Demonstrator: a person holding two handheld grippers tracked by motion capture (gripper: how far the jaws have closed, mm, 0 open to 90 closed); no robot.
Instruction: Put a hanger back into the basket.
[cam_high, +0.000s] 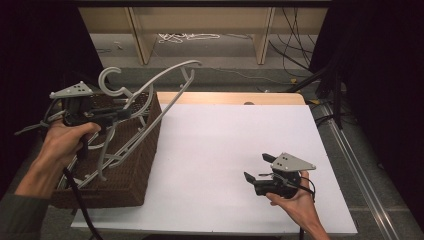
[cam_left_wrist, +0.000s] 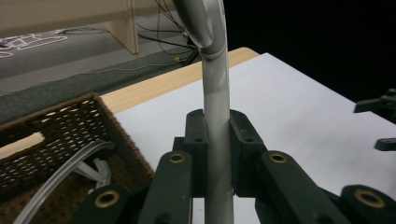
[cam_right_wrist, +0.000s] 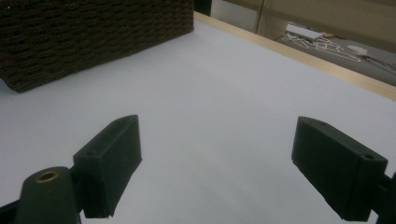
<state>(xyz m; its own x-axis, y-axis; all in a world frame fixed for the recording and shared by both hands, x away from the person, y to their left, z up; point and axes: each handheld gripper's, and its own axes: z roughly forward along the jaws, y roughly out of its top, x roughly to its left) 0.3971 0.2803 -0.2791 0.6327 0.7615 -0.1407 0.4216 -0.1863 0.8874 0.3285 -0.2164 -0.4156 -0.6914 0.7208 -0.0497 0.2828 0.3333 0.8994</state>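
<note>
A grey plastic hanger (cam_high: 165, 75) is held up above the brown wicker basket (cam_high: 135, 170) at the table's left, its hook toward the left and one arm arching to the right. My left gripper (cam_high: 125, 114) is shut on it; in the left gripper view the pads clamp the hanger's bar (cam_left_wrist: 217, 107), which runs straight up between them at the left gripper (cam_left_wrist: 217, 135). My right gripper (cam_high: 257, 167) rests low over the white table near the front right, held in a hand. Its jaws stand wide apart at the right gripper (cam_right_wrist: 217, 158) with nothing between them.
More grey hangers (cam_high: 107, 155) lie in the basket (cam_left_wrist: 60, 126). The white table top (cam_high: 225, 135) has a wooden strip (cam_high: 230, 97) along its far edge. Cables (cam_high: 295, 30) and wooden furniture legs stand on the floor beyond. The basket's wall (cam_right_wrist: 93, 32) is far from the right gripper.
</note>
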